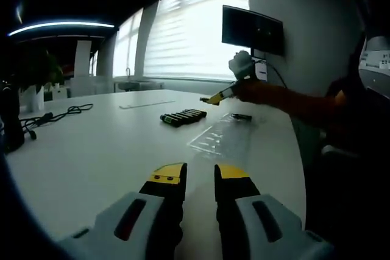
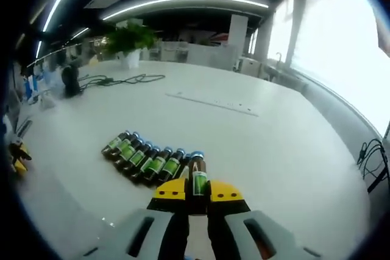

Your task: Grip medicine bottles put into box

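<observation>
A row of several small brown medicine bottles with green labels and blue caps lies on the white table. My right gripper is shut on one such bottle, held just above the near end of the row. In the left gripper view the same row lies mid-table. A clear plastic box tray sits in front of it and a single bottle to its right. The right gripper hovers above them in a gloved hand. My left gripper stands open and low over the table, with nothing between its jaws.
Black cables and a dark object lie at the table's left. A wall monitor hangs behind the person's sleeve. A potted plant, more cables and a cord mark the far sides.
</observation>
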`<action>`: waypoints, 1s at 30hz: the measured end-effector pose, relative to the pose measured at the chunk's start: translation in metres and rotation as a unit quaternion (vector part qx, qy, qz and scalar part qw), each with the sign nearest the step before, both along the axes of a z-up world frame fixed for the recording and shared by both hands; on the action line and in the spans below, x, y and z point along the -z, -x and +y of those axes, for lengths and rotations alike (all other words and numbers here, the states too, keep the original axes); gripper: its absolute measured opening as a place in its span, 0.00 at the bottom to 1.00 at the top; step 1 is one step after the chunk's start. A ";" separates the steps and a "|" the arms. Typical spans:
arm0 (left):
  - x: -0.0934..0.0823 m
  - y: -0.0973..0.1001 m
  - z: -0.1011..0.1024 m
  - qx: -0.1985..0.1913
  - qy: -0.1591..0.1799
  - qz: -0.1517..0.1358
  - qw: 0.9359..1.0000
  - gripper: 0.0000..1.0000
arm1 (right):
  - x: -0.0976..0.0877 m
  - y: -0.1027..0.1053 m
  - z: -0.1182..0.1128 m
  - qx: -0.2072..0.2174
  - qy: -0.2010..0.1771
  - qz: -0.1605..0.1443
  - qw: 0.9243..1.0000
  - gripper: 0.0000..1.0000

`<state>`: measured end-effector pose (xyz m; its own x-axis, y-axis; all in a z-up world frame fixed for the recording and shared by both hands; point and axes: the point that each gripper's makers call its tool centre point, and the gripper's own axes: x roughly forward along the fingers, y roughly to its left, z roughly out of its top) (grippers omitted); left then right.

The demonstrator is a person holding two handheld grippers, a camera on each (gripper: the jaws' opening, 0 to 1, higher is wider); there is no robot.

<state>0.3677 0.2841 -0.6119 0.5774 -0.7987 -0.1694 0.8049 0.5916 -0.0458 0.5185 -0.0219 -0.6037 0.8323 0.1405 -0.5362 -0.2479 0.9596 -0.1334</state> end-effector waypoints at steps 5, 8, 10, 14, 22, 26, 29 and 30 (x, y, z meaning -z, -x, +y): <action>0.000 0.000 0.000 0.001 -0.001 -0.001 1.000 0.12 | -0.007 0.012 0.001 0.002 -0.004 -0.008 1.000 0.07; 0.000 0.001 0.000 0.001 -0.001 -0.002 1.000 0.12 | -0.009 0.020 0.001 0.006 -0.006 -0.011 1.000 0.07; 0.000 0.001 -0.001 0.002 -0.003 -0.003 1.000 0.12 | -0.010 0.026 0.002 0.008 -0.010 -0.013 1.000 0.07; 0.001 0.001 -0.001 0.001 -0.007 -0.004 1.000 0.12 | -0.010 0.035 0.002 0.013 -0.017 -0.017 1.000 0.07; 0.001 0.002 0.000 0.002 -0.007 -0.004 1.000 0.12 | -0.014 0.056 0.004 0.017 -0.013 -0.023 1.000 0.07; 0.001 0.001 0.000 0.002 -0.006 -0.003 1.000 0.12 | -0.015 0.066 0.008 0.019 -0.004 -0.025 0.999 0.07; 0.001 0.001 0.000 0.002 -0.007 -0.003 1.000 0.12 | -0.013 0.071 0.009 0.021 0.002 -0.025 0.999 0.07; 0.001 0.001 0.000 0.002 -0.007 -0.004 1.000 0.12 | -0.012 0.071 0.008 0.022 0.003 -0.025 0.999 0.07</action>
<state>0.3662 0.2840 -0.6125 0.5755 -0.7985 -0.1765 0.8075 0.5890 -0.0319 0.4471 -0.0135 -0.5917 0.8629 0.1006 -0.4953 -0.1987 0.9686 -0.1494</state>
